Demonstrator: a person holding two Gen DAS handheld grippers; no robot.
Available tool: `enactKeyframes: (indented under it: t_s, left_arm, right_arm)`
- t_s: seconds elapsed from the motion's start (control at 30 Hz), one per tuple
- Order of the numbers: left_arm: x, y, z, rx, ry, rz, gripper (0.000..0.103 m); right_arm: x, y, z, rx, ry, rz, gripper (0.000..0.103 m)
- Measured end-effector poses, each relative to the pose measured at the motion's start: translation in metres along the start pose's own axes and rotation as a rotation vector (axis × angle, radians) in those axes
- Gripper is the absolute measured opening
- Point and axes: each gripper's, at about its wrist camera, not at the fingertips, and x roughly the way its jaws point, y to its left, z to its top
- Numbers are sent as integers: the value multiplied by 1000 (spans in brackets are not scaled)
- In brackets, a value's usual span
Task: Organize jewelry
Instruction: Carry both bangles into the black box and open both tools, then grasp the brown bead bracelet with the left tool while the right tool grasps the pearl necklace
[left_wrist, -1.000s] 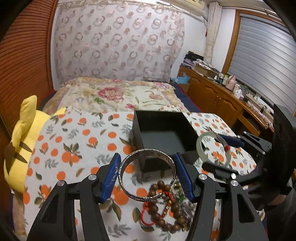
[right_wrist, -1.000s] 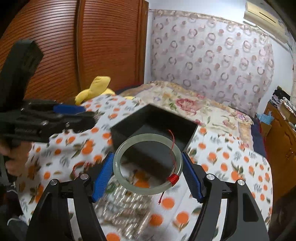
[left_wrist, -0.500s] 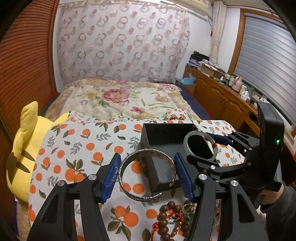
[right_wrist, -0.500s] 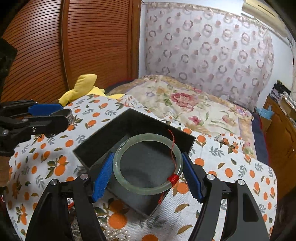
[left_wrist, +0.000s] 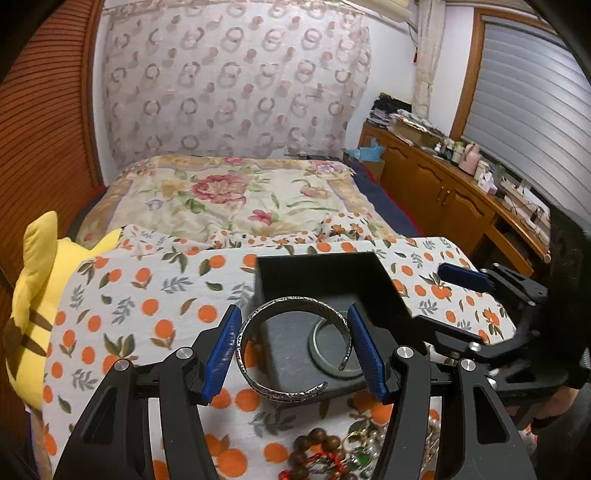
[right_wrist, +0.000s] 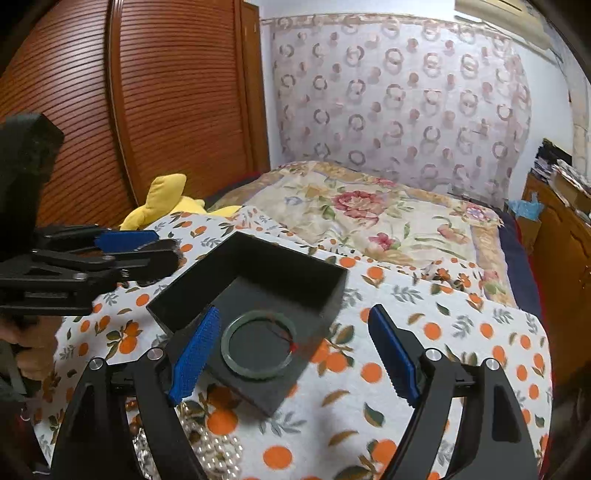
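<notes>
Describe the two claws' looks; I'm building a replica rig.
Both match: the left claw and right claw have matte black angular frames, silver round bolts at the joints, and flat blue ribbed pads on the fingers. No cables or markings are visible.

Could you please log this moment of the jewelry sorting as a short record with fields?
surface: orange-print cloth spread over a bed
container: open black box
in container: green jade bangle with red thread, lying flat
left gripper: shut on silver cuff bracelet, held over the box's near edge
right gripper: open, holding nothing, above the box
loose jewelry: wooden bead bracelet and pearl strand on the cloth in front of the box
other: yellow plush toy at the left edge
</notes>
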Motion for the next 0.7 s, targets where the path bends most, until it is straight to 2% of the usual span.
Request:
enactKeyframes:
  t_s: [0.23, 0.43, 0.7]
  left_arm:
    - [9, -12, 2, 16, 2, -2, 59]
    - [-1, -13, 0, 16, -9, -7, 59]
    - [-34, -6, -32, 29, -19, 3, 65]
  right_arm:
    - [-17, -5, -14, 12, -9, -6, 84]
    - [-27, -2, -29, 15, -6, -10, 84]
    - [-51, 15, -56, 37, -7, 1, 84]
